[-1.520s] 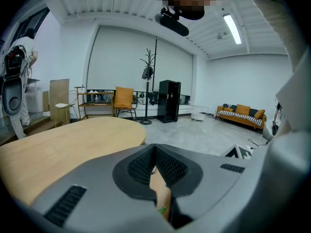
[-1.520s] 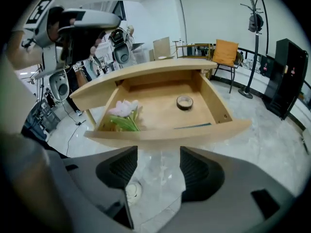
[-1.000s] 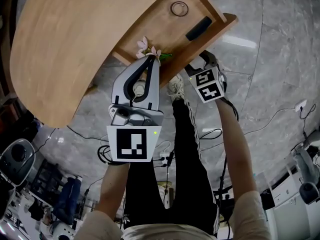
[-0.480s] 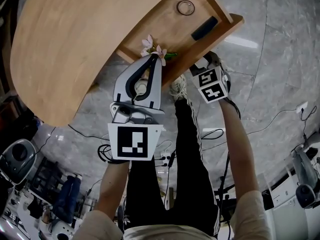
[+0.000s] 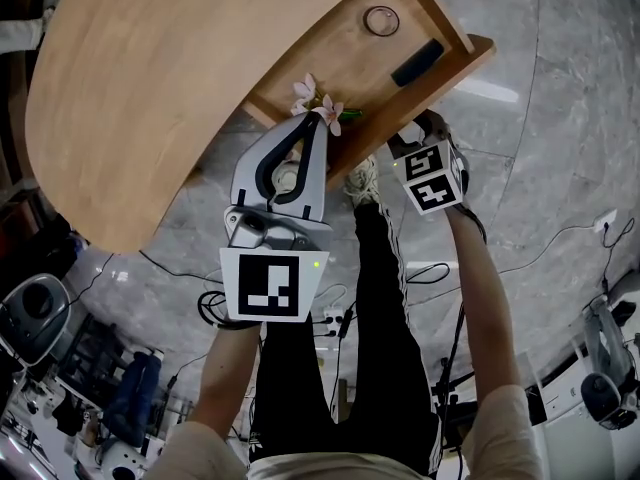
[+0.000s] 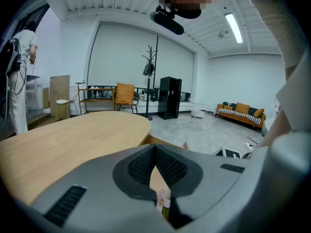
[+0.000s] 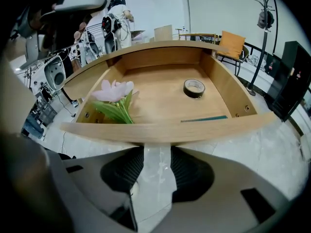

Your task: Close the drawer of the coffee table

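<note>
The wooden coffee table (image 5: 130, 98) has its drawer (image 5: 350, 63) pulled out toward me. In the drawer lie a pink flower (image 5: 316, 98) (image 7: 114, 92), a tape roll (image 5: 381, 20) (image 7: 194, 88) and a dark flat bar (image 5: 418, 62). My left gripper (image 5: 318, 120) (image 6: 155, 149) hovers over the drawer's near left corner with its fingers meeting at the tips and nothing in them. The flower (image 6: 163, 201) shows below it. My right gripper (image 7: 156, 152) sits just under the drawer front (image 7: 165, 130). Its jaws are closing, still apart, with only floor seen between them.
My legs in black trousers (image 5: 340, 348) and a shoe (image 5: 358, 180) stand on the marble floor right before the drawer. Cables (image 5: 560, 233) trail over the floor at right. Beyond the table are an orange chair (image 6: 125, 93), a black cabinet (image 6: 170, 97) and a sofa (image 6: 241, 113).
The table and both grippers have slid slightly right in the head view. Both grippers keep their places relative to the drawer, and the flower lies where it was.
</note>
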### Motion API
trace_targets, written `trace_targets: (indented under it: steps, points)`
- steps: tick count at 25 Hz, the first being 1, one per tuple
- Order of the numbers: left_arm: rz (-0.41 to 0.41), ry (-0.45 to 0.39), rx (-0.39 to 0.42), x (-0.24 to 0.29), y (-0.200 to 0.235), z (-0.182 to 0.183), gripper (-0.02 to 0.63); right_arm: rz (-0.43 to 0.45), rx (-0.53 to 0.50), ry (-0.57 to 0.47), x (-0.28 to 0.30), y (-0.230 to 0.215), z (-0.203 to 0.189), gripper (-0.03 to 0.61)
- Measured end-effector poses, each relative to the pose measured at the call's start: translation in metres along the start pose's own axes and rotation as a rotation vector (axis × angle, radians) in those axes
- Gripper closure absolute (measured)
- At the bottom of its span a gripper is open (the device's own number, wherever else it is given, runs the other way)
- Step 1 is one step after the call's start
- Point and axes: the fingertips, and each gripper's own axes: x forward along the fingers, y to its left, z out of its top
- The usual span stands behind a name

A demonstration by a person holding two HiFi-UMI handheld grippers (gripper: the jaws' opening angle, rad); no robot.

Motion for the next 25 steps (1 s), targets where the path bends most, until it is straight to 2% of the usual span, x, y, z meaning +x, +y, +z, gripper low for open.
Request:
trace_targets:
  steps: [11, 18, 25]
  points:
    - [0.022, 0.002, -0.005, 0.001, 0.005, -0.005, 0.606, 0.002, 0.032, -0.086, -0.024, 0.002, 0.015, 0.405]
    - [0.039, -0.018, -0.001, -0.006, 0.019, 0.006, 0.606, -0.014, -0.003, -0.150, -0.022, 0.000, 0.068, 0.437]
    - [0.070, -0.023, -0.016, -0.014, 0.034, 0.005, 0.606, -0.031, -0.018, -0.166, -0.013, -0.006, 0.097, 0.442]
